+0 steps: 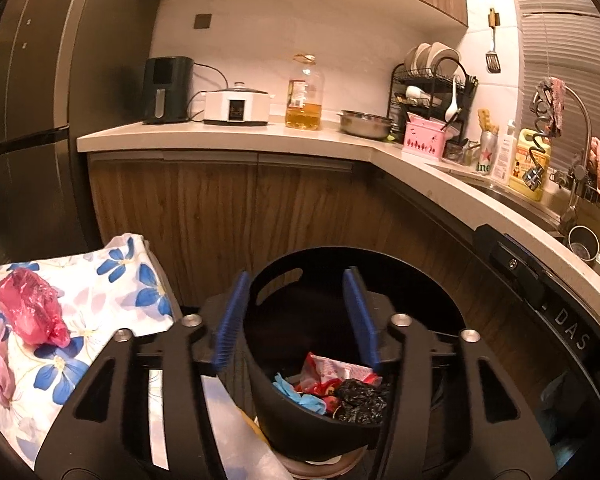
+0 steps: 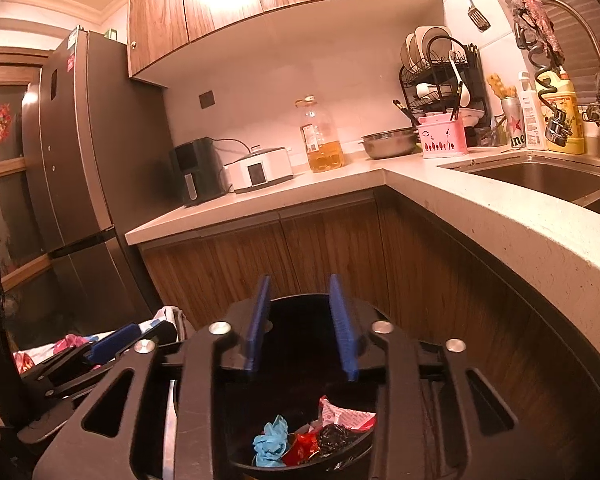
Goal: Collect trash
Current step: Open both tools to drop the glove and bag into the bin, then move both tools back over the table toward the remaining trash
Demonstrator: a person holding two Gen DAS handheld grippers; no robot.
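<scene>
Left wrist view: left gripper (image 1: 296, 316) open, blue pads apart, nothing between them, hovering over a black bin (image 1: 300, 408). Bin rim sits between the jaws but pads don't touch it. Inside the bin: blue glove (image 1: 300, 394), red-white wrapper (image 1: 336, 372), black crumpled bag (image 1: 360, 400). To the left, floral cloth (image 1: 100, 280) with a red crumpled bag (image 1: 32, 304) lying on it, outside the bin. Kitchen counter (image 1: 228, 140) behind.

Right wrist view: right gripper (image 2: 300, 328) also open, pads apart, empty, above the same bin (image 2: 300, 464). Glove (image 2: 270, 444), wrapper (image 2: 346, 414) and black bag (image 2: 336, 438) at the bin bottom. Left gripper's blue pad (image 2: 114, 342) visible at left, just beside the floral cloth (image 2: 160, 320).
</scene>
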